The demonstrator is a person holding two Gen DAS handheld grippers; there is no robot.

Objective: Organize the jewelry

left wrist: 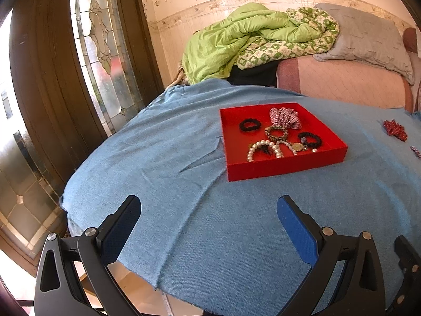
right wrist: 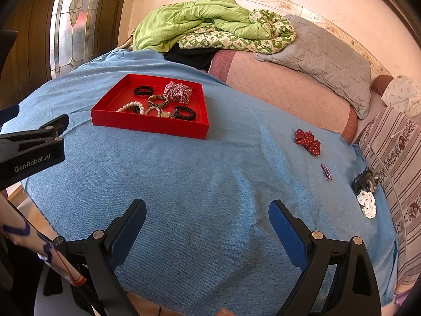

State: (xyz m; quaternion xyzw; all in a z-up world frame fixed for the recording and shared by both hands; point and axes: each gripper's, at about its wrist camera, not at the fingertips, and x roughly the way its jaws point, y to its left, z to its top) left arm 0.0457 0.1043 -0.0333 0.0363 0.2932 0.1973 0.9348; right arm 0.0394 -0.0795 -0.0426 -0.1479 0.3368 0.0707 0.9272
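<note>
Red is your landmark: the red tray (right wrist: 150, 127) sits on the blue cloth (right wrist: 200, 184) that covers the worktop, and it already holds two black hair ties, a beaded bracelet, pearl bracelets (right wrist: 131, 106) and a checked scrunchie (right wrist: 177, 92). Four pieces lie loose, all to the right of the tray. The red scrunchie (right wrist: 307, 142) is nearest it, the small purple clip (right wrist: 326, 171) lies further right and nearer you, and the dark scrunchie (right wrist: 365, 180) and white scrunchie (right wrist: 366, 205) sit touching each other, furthest from the tray, at the cloth's right edge.

Both grippers are empty. Your right gripper (right wrist: 208, 226) hovers over bare cloth with its fingers spread wide, nearer you than the tray, and your left gripper (left wrist: 208, 221) is the same, wide and holding nothing.

The red scrunchie looks like the sensible next pick. Use the right gripper, since all the loose pieces lie on its side. Come down with one finger on each side of the bunched fabric and close on the thick part, not a loose frill. Stay clear of the cloth, which will probably lift with the scrunchie if pinched. Release over the tray's emptier left half, low above its floor. Leave the flat clip for a careful, narrow pinch.
</note>
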